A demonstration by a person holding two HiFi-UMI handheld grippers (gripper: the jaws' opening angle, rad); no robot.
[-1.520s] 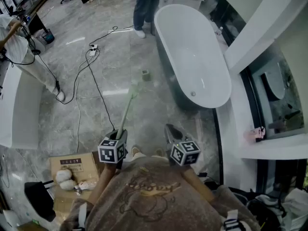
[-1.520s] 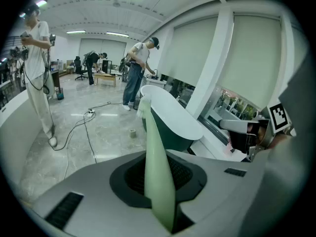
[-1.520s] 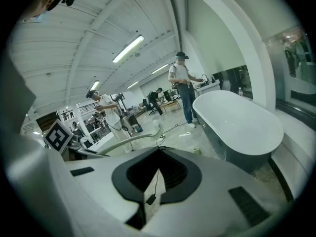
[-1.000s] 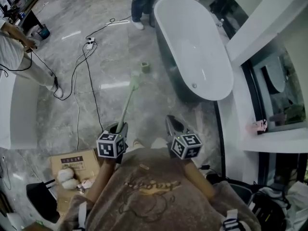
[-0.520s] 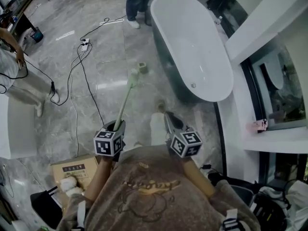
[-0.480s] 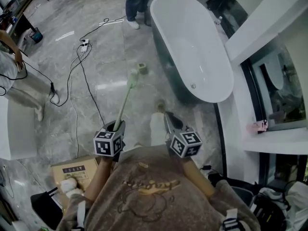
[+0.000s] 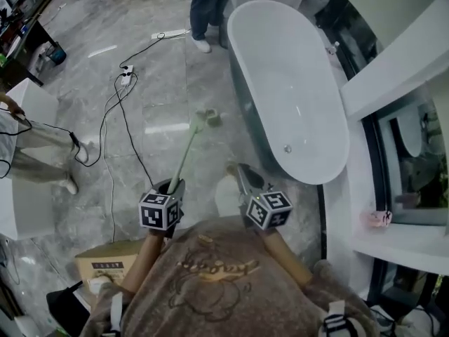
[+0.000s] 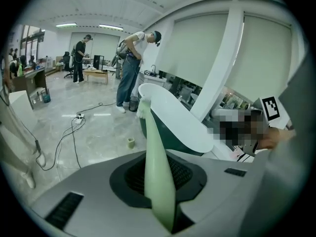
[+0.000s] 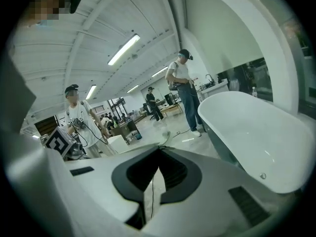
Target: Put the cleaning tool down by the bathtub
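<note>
A person walking across a grey marble floor carries a pale green long-handled cleaning brush (image 7: 186, 152) towards a freestanding white bathtub (image 7: 242, 76), which lies ahead and to the right. The left gripper (image 7: 171, 186) pinches the lower end of the handle, jaws clamped on it from both sides. The shaft slants forward and up from the grip, which keeps the brush head (image 8: 142, 107) out in front of the carrier and clear of the floor. The right gripper (image 7: 243, 174) carries nothing: its jaws are pressed together with only floor showing past them, and it is held just beside the left one, apparently idle. A small pale green cup (image 7: 210, 119) stands on the floor close to the tub's near side, just past the brush head in the head view. It may be the stand the brush belongs in, though the pictures do not settle that. A power strip with trailing cables (image 7: 127, 71) lies well to the left, and another person (image 7: 208, 9) stands at the tub's far end. The brush has not yet been set down, and the open floor beside the tub looks the likely spot.
</note>
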